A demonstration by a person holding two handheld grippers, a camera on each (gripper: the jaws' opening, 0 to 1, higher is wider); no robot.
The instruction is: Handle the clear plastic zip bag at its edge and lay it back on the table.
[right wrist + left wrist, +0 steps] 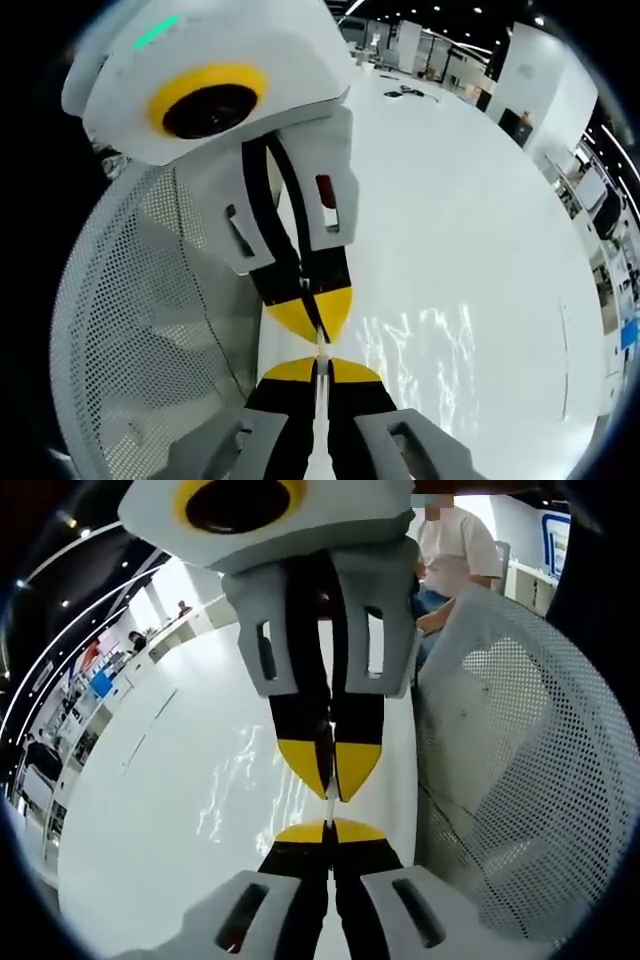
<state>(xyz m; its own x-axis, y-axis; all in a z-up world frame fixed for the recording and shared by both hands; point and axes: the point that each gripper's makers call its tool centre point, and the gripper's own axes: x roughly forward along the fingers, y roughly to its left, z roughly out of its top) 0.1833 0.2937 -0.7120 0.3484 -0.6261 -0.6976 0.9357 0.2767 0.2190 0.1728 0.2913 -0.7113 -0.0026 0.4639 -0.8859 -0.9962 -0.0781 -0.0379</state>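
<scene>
My left gripper (pixel 329 832) and right gripper (pixel 320 368) match: grey-white slotted housings, black jaws, yellow tips. At 11 o'clock, the left housing carries a green light.

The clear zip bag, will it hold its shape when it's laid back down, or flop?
Probably floppy: the clear zip bag shows wavy, wrinkled glints over the table. Likely light; the left gripper and right gripper pinch its thin edge. Its glossy film may slip.
</scene>
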